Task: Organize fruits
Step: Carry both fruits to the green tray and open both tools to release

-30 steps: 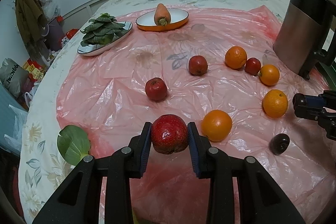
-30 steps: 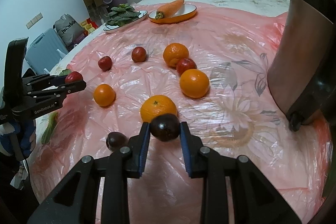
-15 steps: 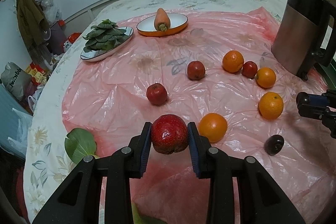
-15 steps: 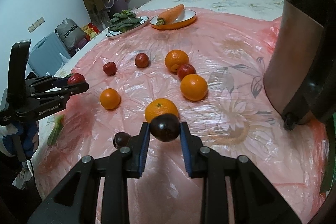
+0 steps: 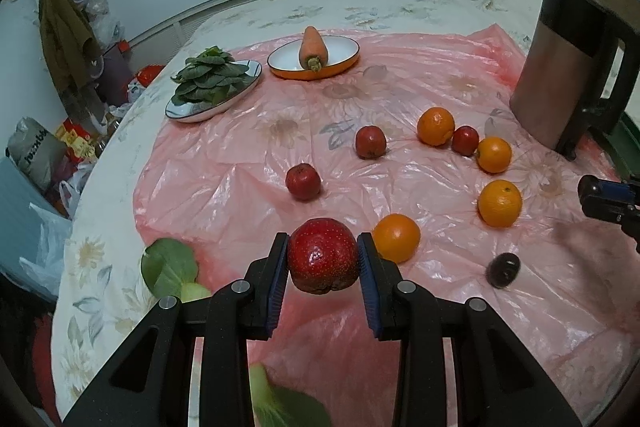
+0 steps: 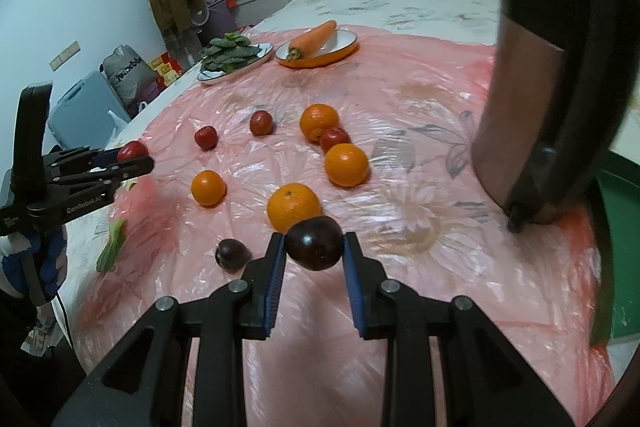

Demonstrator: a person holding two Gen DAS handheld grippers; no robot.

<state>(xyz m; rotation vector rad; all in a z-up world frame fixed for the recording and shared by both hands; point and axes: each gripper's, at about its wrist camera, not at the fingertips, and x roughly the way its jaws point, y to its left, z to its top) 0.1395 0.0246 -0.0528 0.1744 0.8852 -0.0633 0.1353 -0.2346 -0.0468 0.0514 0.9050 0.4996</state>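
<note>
Fruit is gripped in both grippers above the crumpled pink plastic sheet (image 5: pixel 240 195): the left gripper (image 5: pixel 323 255) clamps a speckled red round fruit (image 5: pixel 322 254), the right gripper (image 6: pixel 314 243) clamps a dark purple plum (image 6: pixel 314 242), whose twin dark plum (image 6: pixel 232 254) lies just left of it, nearer the right hand.

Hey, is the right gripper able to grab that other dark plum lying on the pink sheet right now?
Probably not yet. The right gripper is already shut on a dark plum, so its fingers are full. The loose plum lies close by on its left with nothing over it, so the way looks free once the gripper is emptied.
</note>
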